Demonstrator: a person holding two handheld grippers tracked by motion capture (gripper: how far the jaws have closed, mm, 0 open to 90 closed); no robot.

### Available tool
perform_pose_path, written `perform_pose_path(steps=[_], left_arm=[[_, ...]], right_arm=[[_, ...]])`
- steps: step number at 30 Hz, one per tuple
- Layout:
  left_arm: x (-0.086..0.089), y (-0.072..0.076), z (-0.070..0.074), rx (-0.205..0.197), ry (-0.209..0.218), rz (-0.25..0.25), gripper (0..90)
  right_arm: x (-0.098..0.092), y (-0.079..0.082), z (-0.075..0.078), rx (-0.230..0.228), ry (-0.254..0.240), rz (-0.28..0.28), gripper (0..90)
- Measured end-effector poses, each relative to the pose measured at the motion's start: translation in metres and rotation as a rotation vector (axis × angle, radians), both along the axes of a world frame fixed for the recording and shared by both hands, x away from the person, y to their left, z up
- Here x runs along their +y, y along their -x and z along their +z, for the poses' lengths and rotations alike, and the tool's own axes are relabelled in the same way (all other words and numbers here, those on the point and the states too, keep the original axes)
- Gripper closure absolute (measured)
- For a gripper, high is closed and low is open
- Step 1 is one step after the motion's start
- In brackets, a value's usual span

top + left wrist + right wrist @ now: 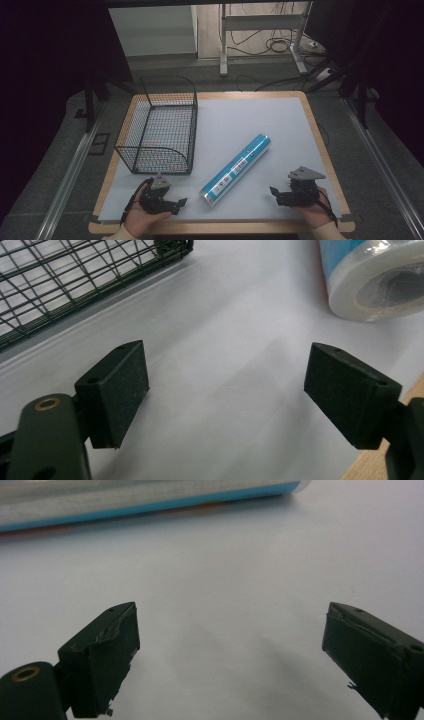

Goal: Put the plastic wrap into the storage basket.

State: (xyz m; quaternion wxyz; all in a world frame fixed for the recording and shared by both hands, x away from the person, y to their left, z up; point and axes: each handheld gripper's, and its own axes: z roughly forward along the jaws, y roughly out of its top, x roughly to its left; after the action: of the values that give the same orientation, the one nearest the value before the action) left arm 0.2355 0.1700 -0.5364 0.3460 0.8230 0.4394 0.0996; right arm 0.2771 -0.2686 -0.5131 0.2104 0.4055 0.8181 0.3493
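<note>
High view: blue roll [236,170] lying diagonally at table [260,115] centre, wire basket [159,127] far-left holding nothing, left tool [172,205] and right tool [278,194] both released, nothing apparently begun.

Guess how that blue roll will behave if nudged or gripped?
The blue roll lies on its side on the table, so it will probably roll if pushed sideways. Its glossy wrap looks slippery. The open end suggests a hollow core, so likely light.
</note>
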Motion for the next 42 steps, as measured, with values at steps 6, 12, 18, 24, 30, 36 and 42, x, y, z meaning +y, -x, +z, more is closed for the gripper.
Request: perform_pose_path(steps=[6, 12, 18, 24, 30, 36, 42], left_arm=[[-0.001, 0.001, 0.001, -0.003, -0.004, -0.003, 17.3], [0.000, 0.001, 0.001, 0.001, -0.004, -0.003, 17.1], [-0.002, 0.001, 0.005, -0.013, -0.005, -0.002, 16.7], [-0.003, 0.004, 0.014, -0.033, 0.008, 0.005, 16.6], [-0.009, 0.006, 0.032, -0.052, 0.007, -0.007, 16.5], [-0.017, 0.006, 0.044, -0.067, 0.004, 0.002, 16.6], [-0.022, 0.002, 0.053, -0.060, 0.010, -0.007, 16.5]], right_arm=[[-0.001, 0.001, 0.000, 0.001, 0.021, -0.018, 8.9], [0.001, 0.003, 0.001, -0.012, 0.047, -0.009, 9.5], [-0.002, 0.002, 0.001, -0.016, 0.046, -0.007, 9.5], [-0.002, 0.002, 0.002, -0.020, 0.041, -0.009, 9.5], [-0.002, 0.002, 0.002, -0.016, 0.034, -0.001, 9.9], [-0.002, 0.004, 0.003, -0.025, 0.038, 0.010, 10.2], [-0.004, 0.004, 0.004, -0.018, 0.015, 0.010, 11.5]])
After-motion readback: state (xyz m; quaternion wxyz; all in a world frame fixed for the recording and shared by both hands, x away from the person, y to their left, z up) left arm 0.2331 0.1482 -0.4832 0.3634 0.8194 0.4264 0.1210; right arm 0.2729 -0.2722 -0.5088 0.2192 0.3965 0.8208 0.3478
